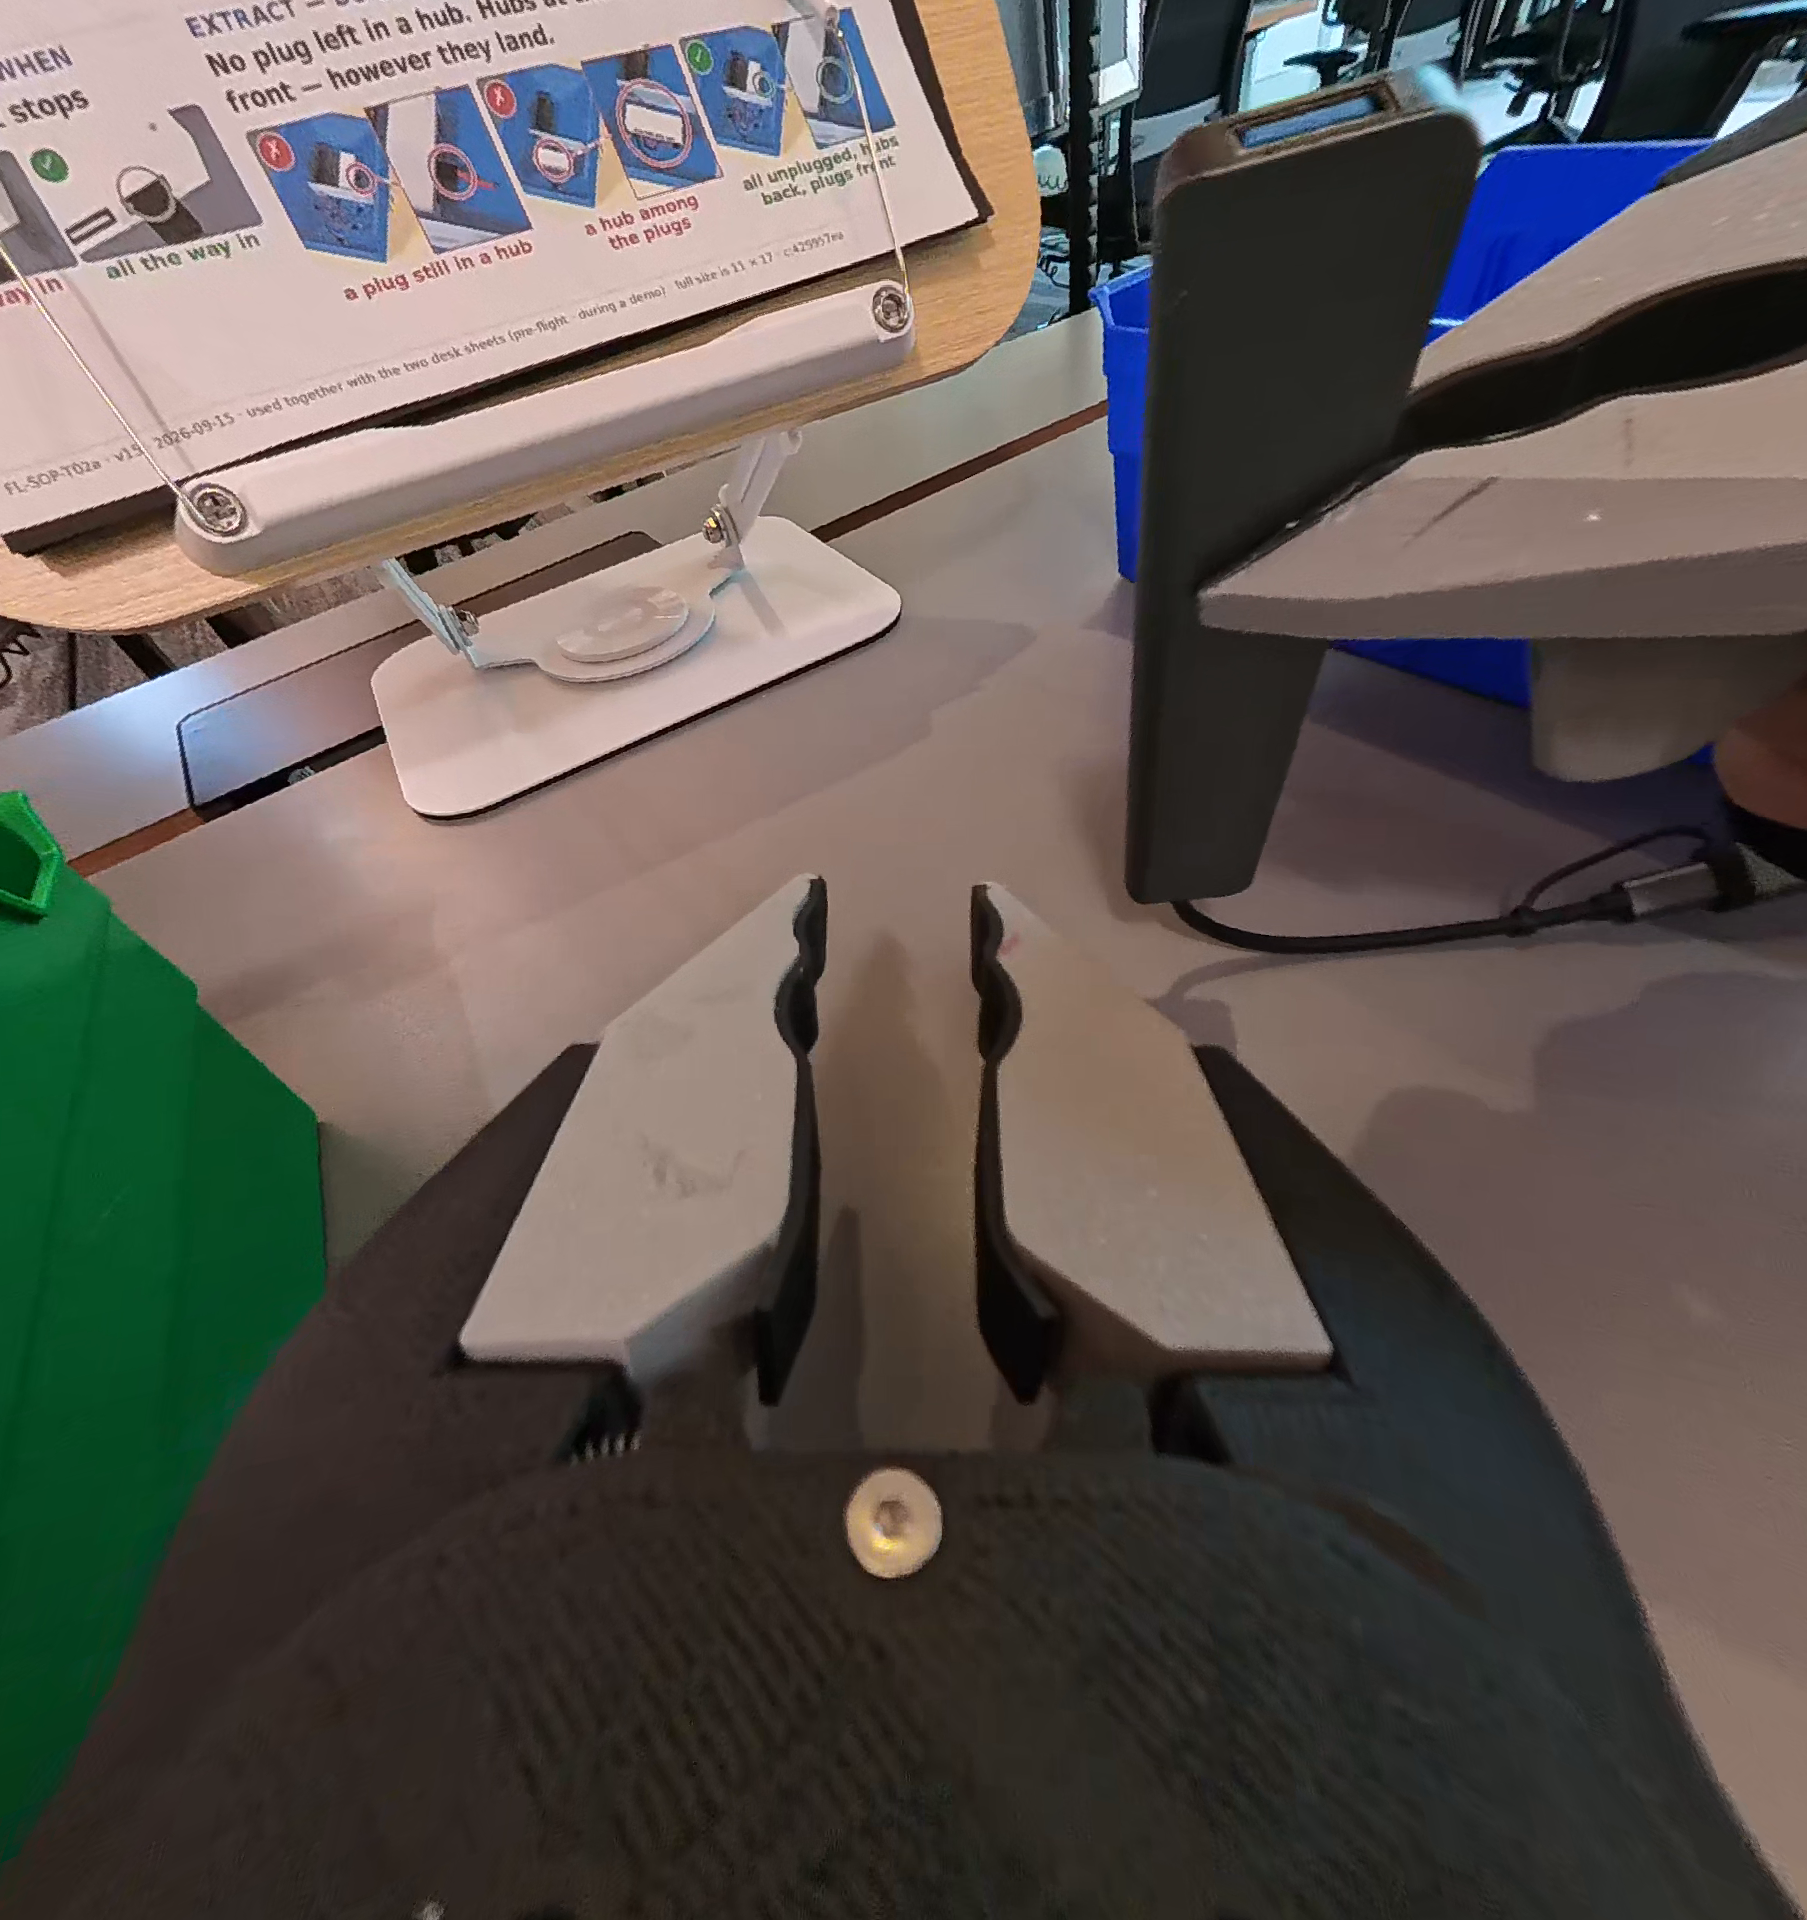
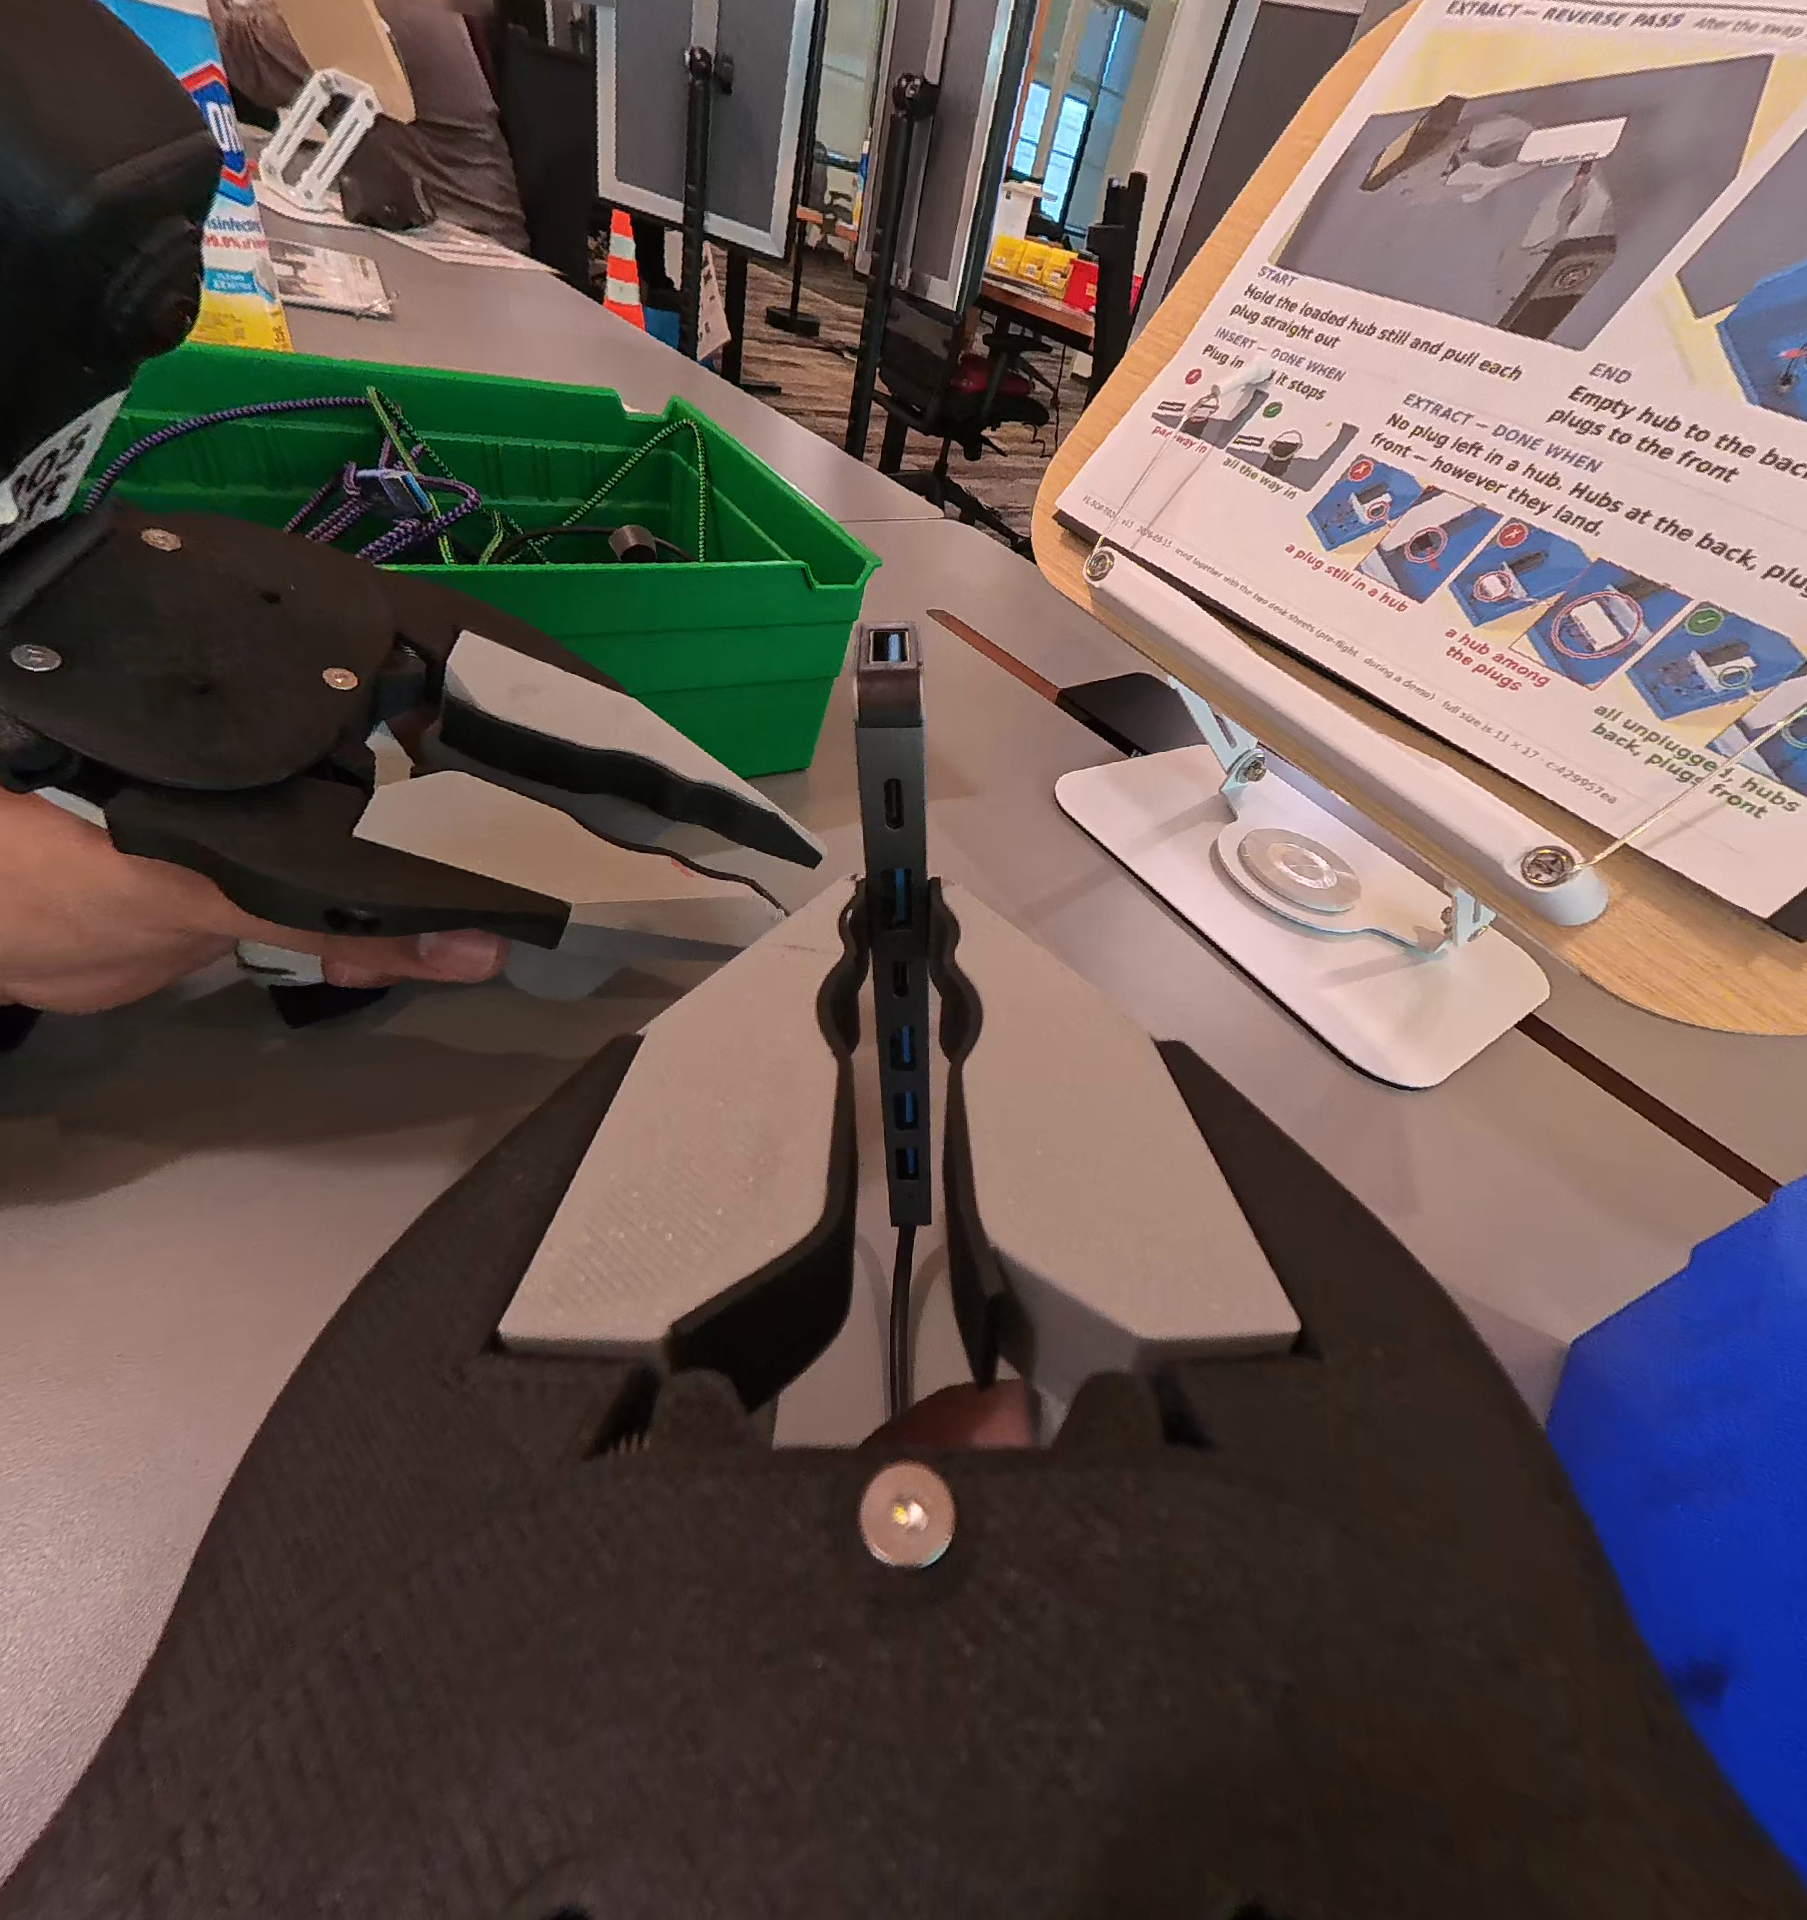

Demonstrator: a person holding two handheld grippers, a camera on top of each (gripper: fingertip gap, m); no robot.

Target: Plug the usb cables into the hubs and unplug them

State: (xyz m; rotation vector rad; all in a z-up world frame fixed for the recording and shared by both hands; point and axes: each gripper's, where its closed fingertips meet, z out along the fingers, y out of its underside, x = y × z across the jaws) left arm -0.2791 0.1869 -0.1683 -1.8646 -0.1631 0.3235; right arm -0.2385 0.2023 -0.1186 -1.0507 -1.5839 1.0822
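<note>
Holding tangled cables (image 2: 431,499): green bin (image 2: 670,634).

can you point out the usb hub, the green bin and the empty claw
usb hub (image 2: 891,748): right wrist view, its dark port edge above the right claw (image 2: 891,902)
green bin (image 2: 670,634): right wrist view, its front wall
left claw (image 1: 897,902): left wrist view, the open gap between its tips

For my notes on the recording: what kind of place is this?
Probably an open office or lab used for recording. Grey desks, office chairs, partition boards on stands and an orange cone show it. An instruction sheet stands on the desk.
</note>
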